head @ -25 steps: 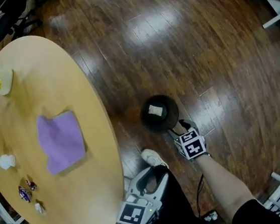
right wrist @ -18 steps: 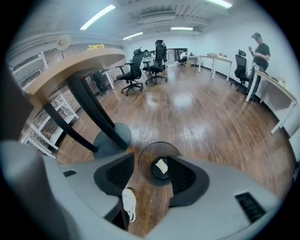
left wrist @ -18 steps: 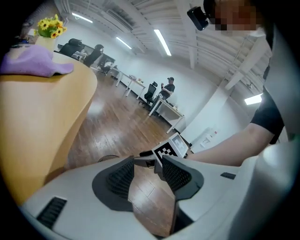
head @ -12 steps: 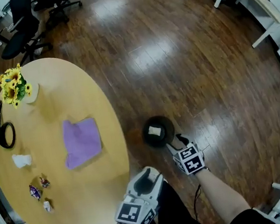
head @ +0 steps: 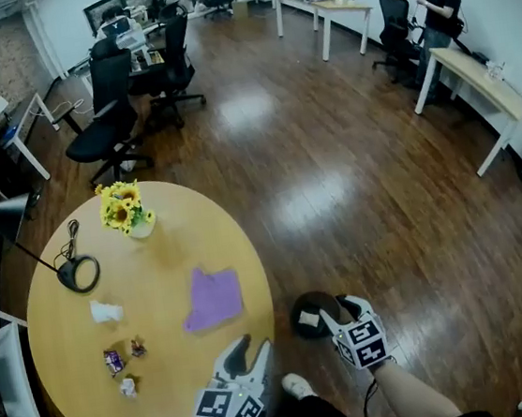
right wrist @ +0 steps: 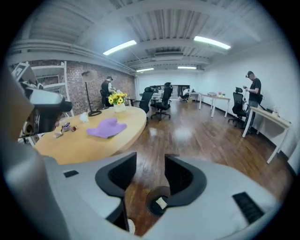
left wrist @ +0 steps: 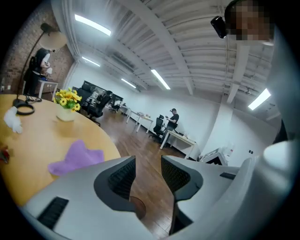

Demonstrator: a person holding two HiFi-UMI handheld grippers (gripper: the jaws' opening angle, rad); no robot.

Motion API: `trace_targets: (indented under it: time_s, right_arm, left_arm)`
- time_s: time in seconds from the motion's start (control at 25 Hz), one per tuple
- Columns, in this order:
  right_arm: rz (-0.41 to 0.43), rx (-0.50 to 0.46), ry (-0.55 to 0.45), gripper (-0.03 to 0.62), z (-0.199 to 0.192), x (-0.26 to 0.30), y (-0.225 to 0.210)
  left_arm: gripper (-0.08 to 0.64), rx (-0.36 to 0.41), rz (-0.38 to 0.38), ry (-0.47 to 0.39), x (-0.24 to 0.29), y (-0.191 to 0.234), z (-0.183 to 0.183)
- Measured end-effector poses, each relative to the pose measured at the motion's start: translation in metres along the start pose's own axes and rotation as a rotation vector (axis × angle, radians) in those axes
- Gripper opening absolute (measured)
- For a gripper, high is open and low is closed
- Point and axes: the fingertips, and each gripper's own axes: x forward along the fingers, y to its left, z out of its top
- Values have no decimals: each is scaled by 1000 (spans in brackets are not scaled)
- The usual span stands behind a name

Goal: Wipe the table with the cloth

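Observation:
A purple cloth point(head: 214, 298) lies crumpled on the round wooden table point(head: 61, 350), near its right edge. It also shows in the left gripper view point(left wrist: 75, 157) and the right gripper view point(right wrist: 106, 127). My left gripper point(head: 250, 351) hovers at the table's near edge, short of the cloth. Its jaws are open with nothing between them point(left wrist: 148, 161) and have just been closing a little. My right gripper point(head: 343, 313) hangs over the floor to the right of the table. It is open and empty point(right wrist: 150, 161), and its jaws have also just been closing.
A black bin point(head: 310, 316) holding a scrap of paper stands on the wood floor below the right gripper. On the table are a sunflower vase point(head: 124, 210), a desk lamp base point(head: 78, 272), a crumpled tissue point(head: 106, 312) and wrappers point(head: 114, 360). Office chairs point(head: 105, 128) and desks stand beyond.
The head view has swung up from the floor and table to take in the whole room. Both grippers have risen; the cloth lies where it was.

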Motion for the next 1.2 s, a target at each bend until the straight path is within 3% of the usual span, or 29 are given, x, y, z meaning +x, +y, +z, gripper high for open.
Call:
trace_targets:
  time_s: [0.28, 0.56, 0.92, 1.2]
  right_arm:
    - [39, -191, -171, 195, 100, -13, 72]
    - [242, -288, -272, 195, 148, -2, 193]
    - [551, -485, -204, 195, 135, 40, 345]
    - [722, -585, -155, 195, 119, 48, 435]
  left_arm:
    - [164, 25, 192, -204, -83, 60, 73]
    - [164, 30, 398, -348, -181, 113, 102]
    - [164, 20, 730, -431, -319, 163, 79]
    - [164, -46, 940, -494, -403, 186, 57]
